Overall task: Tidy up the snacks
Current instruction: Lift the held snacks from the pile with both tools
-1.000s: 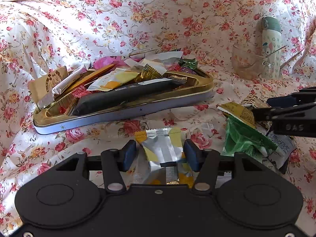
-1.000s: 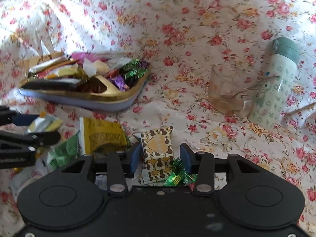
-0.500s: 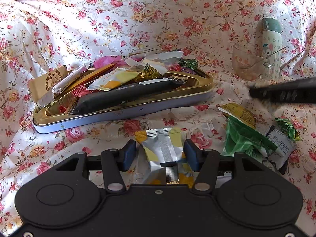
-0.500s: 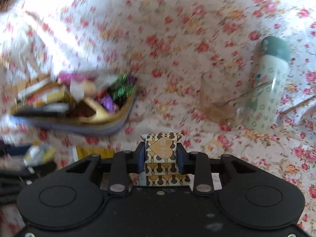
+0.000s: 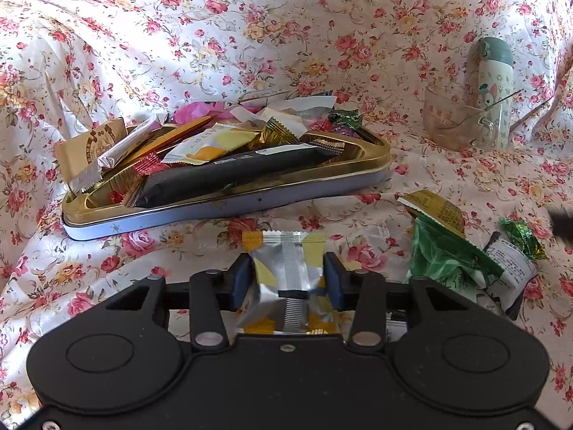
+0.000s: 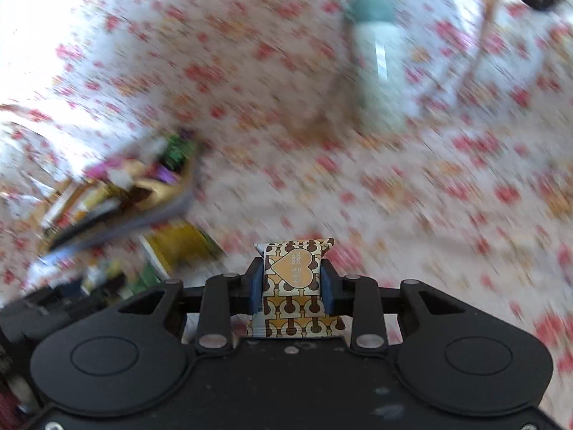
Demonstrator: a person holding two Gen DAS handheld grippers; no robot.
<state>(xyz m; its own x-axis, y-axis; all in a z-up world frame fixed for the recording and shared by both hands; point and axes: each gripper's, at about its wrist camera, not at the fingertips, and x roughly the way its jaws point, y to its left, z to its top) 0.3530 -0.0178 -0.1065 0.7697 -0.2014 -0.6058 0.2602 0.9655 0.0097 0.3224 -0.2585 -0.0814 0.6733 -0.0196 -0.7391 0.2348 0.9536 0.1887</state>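
Observation:
A gold-rimmed tin tray (image 5: 372, 157) full of wrapped snacks sits on the floral cloth ahead of my left gripper; it shows blurred in the right wrist view (image 6: 168, 200). My left gripper (image 5: 288, 279) has its jaws closed against a silver and yellow snack packet (image 5: 286, 265) lying on the cloth. My right gripper (image 6: 292, 281) is shut on a brown and gold heart-patterned packet (image 6: 293, 268) and holds it above the cloth. Loose snacks lie right of the left gripper: a yellow packet (image 5: 435, 208), a green packet (image 5: 444, 254), a green foil candy (image 5: 521, 236).
A glass mug (image 5: 454, 122) and a pale green bottle (image 5: 494, 86) stand at the back right on the floral cloth. The bottle shows blurred in the right wrist view (image 6: 376, 61). The cloth rises in folds behind the tray.
My right gripper closed on the heart-patterned packet, lifted it and is swinging fast, leaving the left wrist view. My left gripper's jaws have closed in on the silver and yellow packet.

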